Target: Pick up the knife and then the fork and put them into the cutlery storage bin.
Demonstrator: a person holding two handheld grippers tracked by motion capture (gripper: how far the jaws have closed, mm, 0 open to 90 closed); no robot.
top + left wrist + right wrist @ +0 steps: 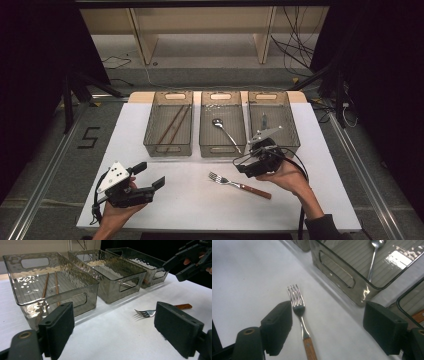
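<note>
A white bench (150,200) stood on grey floor (45,165) marked with a black "5" (88,137). Beyond it, a pale wooden shelf unit (205,30) and loose cables (295,45) lay between dark surroundings.

The fork (301,322) is cut off at the lower edge of the right gripper view, its wooden handle partly lost. The spoon (373,257) is cropped at the top edge. In the high view, the item in the right bin (263,121) cannot be identified.
</note>
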